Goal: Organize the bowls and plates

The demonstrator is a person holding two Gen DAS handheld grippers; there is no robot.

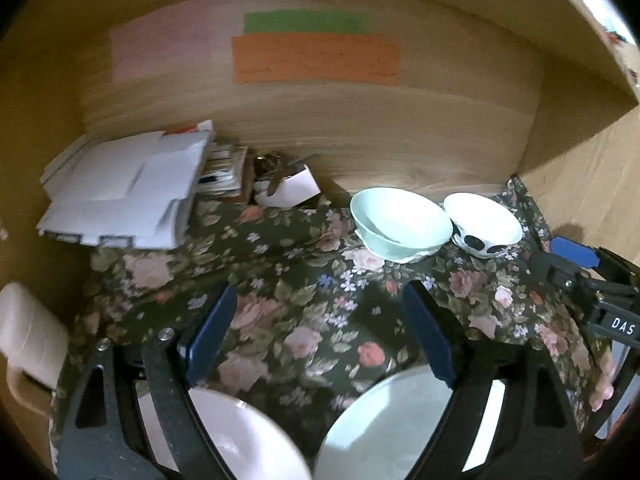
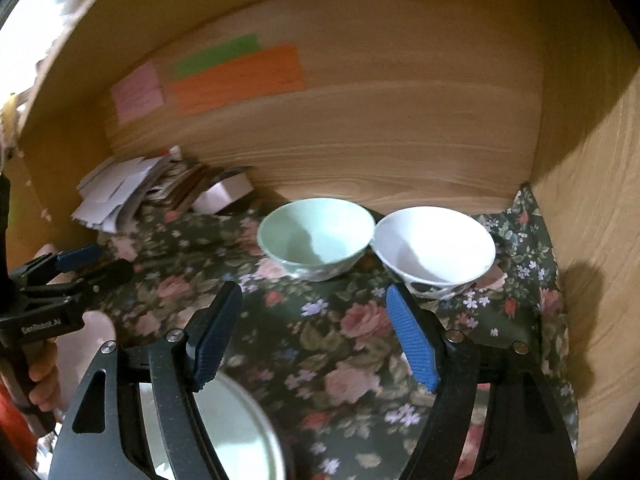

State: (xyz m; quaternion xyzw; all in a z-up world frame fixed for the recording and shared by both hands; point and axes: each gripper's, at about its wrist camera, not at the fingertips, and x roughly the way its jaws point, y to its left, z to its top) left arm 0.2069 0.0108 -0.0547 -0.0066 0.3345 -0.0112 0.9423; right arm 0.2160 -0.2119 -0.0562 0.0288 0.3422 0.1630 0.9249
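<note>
Plates [image 1: 384, 432] cut off behind left tool [image 1: 320, 344]

Two bowls, the left bowl [image 2: 316, 236] and the right bowl [image 2: 434, 250], sit side by side on a cloth [image 2: 320, 340] near the back wall. A paper stack [image 2: 116, 192] lies far left; two plates, one plate [image 1: 236, 440] left of the other plate [image 1: 384, 428], lie nearest.

**Glossy bowls on printed cloth**

The mint bowl [image 2: 316, 236] and the white bowl [image 2: 434, 248] just beside it look glazed and glossy; under them lies matt floral cloth [image 2: 340, 344], behind them smooth grained wood panel [image 2: 400, 140] with matt paper strips [image 2: 240, 76]
</note>
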